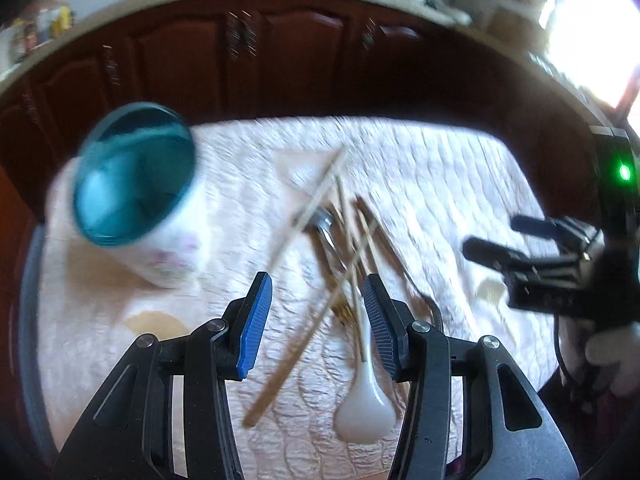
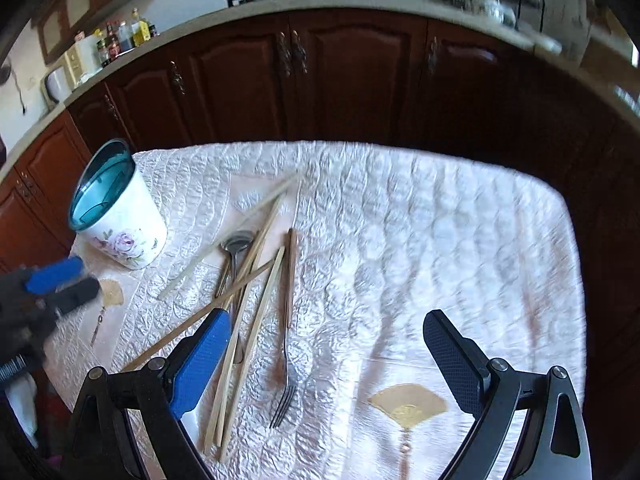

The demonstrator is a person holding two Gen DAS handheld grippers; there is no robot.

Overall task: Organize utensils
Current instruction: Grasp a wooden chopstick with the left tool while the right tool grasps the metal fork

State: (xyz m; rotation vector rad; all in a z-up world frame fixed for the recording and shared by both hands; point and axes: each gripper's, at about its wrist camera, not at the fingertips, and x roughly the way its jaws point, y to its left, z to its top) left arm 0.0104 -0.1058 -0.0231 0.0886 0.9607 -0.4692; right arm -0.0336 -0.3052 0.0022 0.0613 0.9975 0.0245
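Observation:
A white floral utensil cup point(image 2: 120, 220) with a teal rim stands at the table's left; it is blurred in the left wrist view point(image 1: 136, 192). A pile of chopsticks point(image 2: 256, 280), a metal spoon point(image 2: 236, 248) and a fork point(image 2: 285, 384) lies mid-table. A white ceramic spoon point(image 1: 364, 408) lies below my left gripper point(image 1: 318, 300), which is open above the pile. My right gripper point(image 2: 328, 340) is open above the cloth, right of the fork. Each gripper shows in the other's view, the right one point(image 1: 500, 236) and the left one point(image 2: 64, 280).
A white quilted cloth point(image 2: 420, 240) with gold fan motifs point(image 2: 408, 404) covers the table. Dark wooden cabinets point(image 2: 340, 80) and a countertop with bottles point(image 2: 120, 38) and pots stand behind.

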